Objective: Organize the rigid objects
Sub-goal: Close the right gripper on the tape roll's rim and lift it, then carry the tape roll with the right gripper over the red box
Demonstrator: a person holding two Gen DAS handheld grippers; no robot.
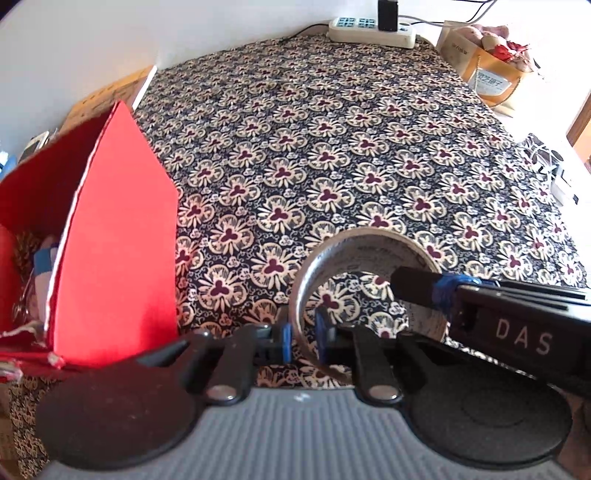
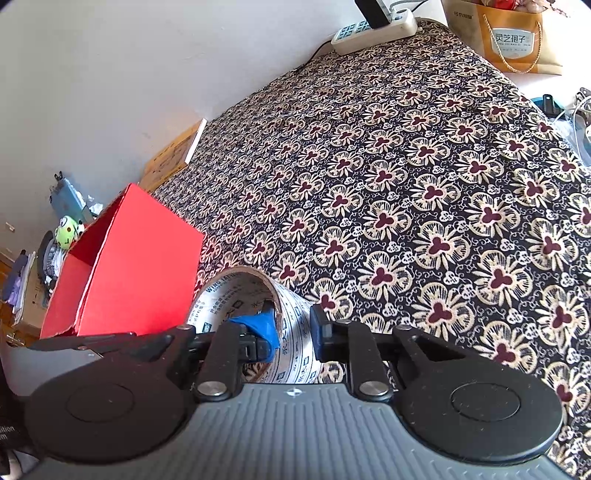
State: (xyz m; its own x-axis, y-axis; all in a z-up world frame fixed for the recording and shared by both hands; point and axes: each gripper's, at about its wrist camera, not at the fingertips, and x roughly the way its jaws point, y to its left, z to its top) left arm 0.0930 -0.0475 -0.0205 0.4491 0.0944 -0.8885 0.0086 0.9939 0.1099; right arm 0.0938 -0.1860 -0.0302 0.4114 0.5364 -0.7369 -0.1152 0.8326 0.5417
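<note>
A roll of tape [image 1: 364,286] with a printed white core stands on its edge on the flowered cloth [image 1: 332,147]. My left gripper [image 1: 302,341] is shut on the roll's near wall. My right gripper [image 2: 291,338] grips the same roll [image 2: 258,317] on its other side, one finger inside the core and one outside; its finger [image 1: 424,290] shows reaching into the core in the left wrist view. An open red box [image 1: 114,243] stands just left of the roll, with small items inside. It also shows in the right wrist view [image 2: 129,266].
A white power strip [image 1: 371,31] lies at the far edge by the wall. An orange gift bag [image 1: 491,74] stands at the far right. A cardboard box [image 2: 173,162] lies by the wall behind the red box. Clutter lies beyond the table's left edge [image 2: 55,236].
</note>
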